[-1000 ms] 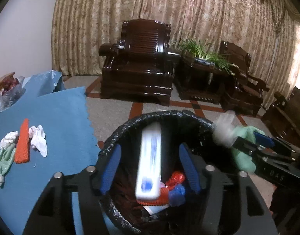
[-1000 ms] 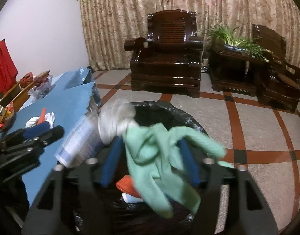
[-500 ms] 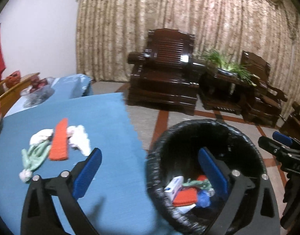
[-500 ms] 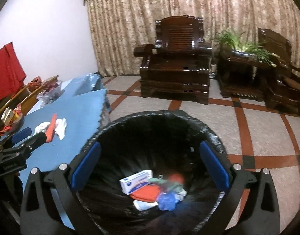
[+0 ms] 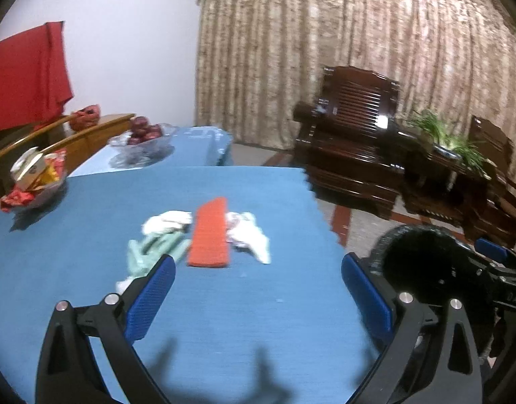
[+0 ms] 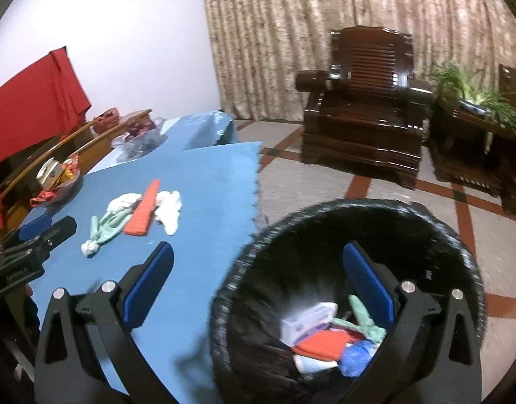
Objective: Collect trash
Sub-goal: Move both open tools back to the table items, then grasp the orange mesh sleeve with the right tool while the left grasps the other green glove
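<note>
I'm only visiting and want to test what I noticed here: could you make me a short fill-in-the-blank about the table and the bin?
1. The orange strip lies on a ____ tablecloth.
2. The bin is lined with a ____ bag.
3. Both the left gripper and the right gripper are ____ and hold nothing.
4. The white box lies inside the ____.

Missing words: blue; black; open; bin

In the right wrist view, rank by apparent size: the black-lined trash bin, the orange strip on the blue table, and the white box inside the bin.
1. trash bin, by far the largest.
2. and 3. orange strip and white box look about alike; the box lies nearer the camera, so I won't rank them.
</note>
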A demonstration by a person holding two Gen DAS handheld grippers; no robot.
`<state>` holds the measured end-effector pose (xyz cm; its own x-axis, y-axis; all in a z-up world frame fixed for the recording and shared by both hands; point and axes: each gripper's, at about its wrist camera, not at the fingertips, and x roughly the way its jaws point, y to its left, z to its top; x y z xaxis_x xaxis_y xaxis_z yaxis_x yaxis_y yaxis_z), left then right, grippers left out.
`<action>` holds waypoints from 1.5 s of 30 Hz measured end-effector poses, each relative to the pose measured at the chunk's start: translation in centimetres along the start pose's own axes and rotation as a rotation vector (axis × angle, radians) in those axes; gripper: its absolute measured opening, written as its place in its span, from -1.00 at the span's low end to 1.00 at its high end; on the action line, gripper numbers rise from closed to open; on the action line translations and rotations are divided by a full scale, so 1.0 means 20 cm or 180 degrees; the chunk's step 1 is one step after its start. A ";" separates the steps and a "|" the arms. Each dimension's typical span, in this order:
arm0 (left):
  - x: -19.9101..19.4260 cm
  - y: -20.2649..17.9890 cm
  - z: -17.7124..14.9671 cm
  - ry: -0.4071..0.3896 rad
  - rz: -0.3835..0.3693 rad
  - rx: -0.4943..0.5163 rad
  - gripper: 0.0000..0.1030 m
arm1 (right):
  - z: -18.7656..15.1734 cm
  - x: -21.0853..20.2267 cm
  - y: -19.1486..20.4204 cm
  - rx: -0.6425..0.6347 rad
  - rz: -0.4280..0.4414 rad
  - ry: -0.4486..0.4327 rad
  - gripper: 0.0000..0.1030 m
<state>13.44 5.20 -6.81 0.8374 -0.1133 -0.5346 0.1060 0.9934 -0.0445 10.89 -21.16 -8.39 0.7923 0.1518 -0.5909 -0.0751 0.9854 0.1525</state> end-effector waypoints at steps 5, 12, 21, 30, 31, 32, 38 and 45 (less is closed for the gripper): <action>0.01 0.18 -0.02 -0.0013 0.0196 -0.0080 0.88 | 0.06 0.10 0.16 -0.0116 0.0135 -0.0005 0.90; 0.08 0.42 -0.04 0.0003 0.0464 -0.0183 0.88 | 0.11 0.29 0.36 -0.0198 0.0263 0.0013 0.90; 0.28 0.64 -0.12 0.0195 0.0673 -0.0292 0.84 | 0.10 0.56 0.59 -0.0308 0.0372 0.0138 0.90; 0.51 0.73 -0.19 0.0448 0.0659 -0.0308 0.75 | 0.06 0.77 0.71 -0.0367 0.0422 0.0295 0.90; 0.54 0.74 -0.20 0.0477 0.0652 -0.0322 0.75 | 0.06 0.78 0.72 -0.0371 0.0420 0.0307 0.90; 0.55 0.74 -0.20 0.0494 0.0652 -0.0330 0.74 | 0.06 0.80 0.72 -0.0372 0.0418 0.0324 0.90; 0.71 0.78 -0.24 0.0749 0.0593 -0.0413 0.65 | 0.04 0.88 0.72 -0.0372 0.0422 0.0397 0.90; 0.80 0.81 -0.25 0.0999 0.0453 -0.0520 0.22 | 0.04 0.94 0.77 -0.0409 0.0465 0.0420 0.90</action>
<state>25.92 19.59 -20.35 0.6300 0.0125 -0.7765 -0.1077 0.9916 -0.0714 25.12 -3.30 -16.47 0.6820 0.2938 -0.6697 -0.2663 0.9527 0.1468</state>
